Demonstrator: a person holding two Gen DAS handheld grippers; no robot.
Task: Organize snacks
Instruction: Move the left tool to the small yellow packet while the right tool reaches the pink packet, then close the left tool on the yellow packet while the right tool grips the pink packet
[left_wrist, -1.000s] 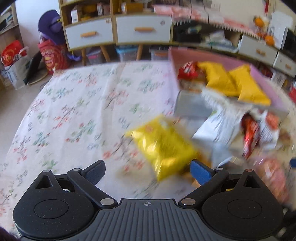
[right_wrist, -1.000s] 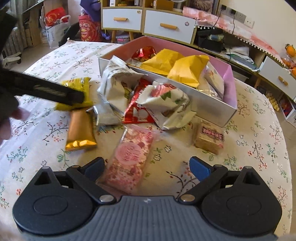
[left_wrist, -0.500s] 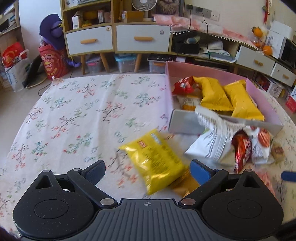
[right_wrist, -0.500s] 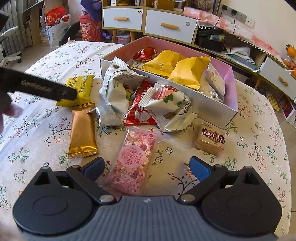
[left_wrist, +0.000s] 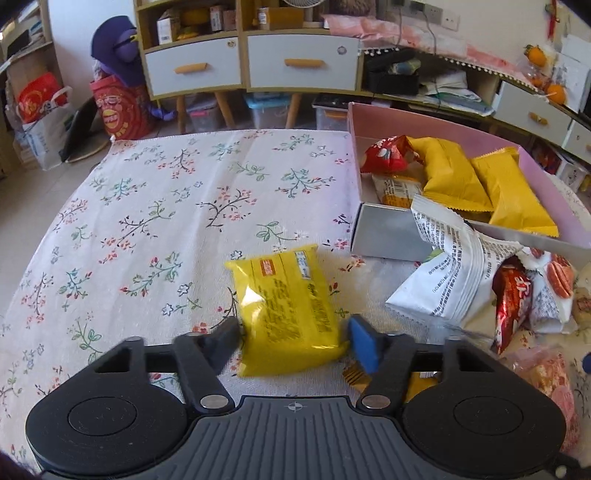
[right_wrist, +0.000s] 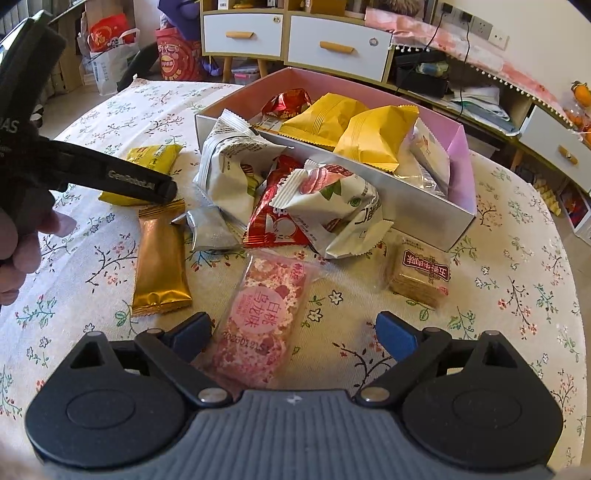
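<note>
A yellow snack packet (left_wrist: 288, 306) lies on the floral tablecloth; my left gripper (left_wrist: 291, 338) has closed in around its near end, fingers touching both sides. It also shows in the right wrist view (right_wrist: 147, 162), partly behind the left gripper's finger (right_wrist: 136, 181). My right gripper (right_wrist: 293, 332) is open, with a pink round-biscuit packet (right_wrist: 262, 314) between its fingers on the cloth. A pink box (right_wrist: 458, 147) holds yellow and red packets. White, red, gold (right_wrist: 160, 258) and brown (right_wrist: 419, 273) snacks lie in front of it.
The round table (left_wrist: 129, 221) has bare cloth on its left half. Drawers, shelves and bags stand on the floor beyond the far edge. The box's grey front wall (left_wrist: 388, 236) is just right of the yellow packet.
My left gripper has moved forward over the yellow packet and its fingers have narrowed onto it. The right gripper has barely moved and stays open.
</note>
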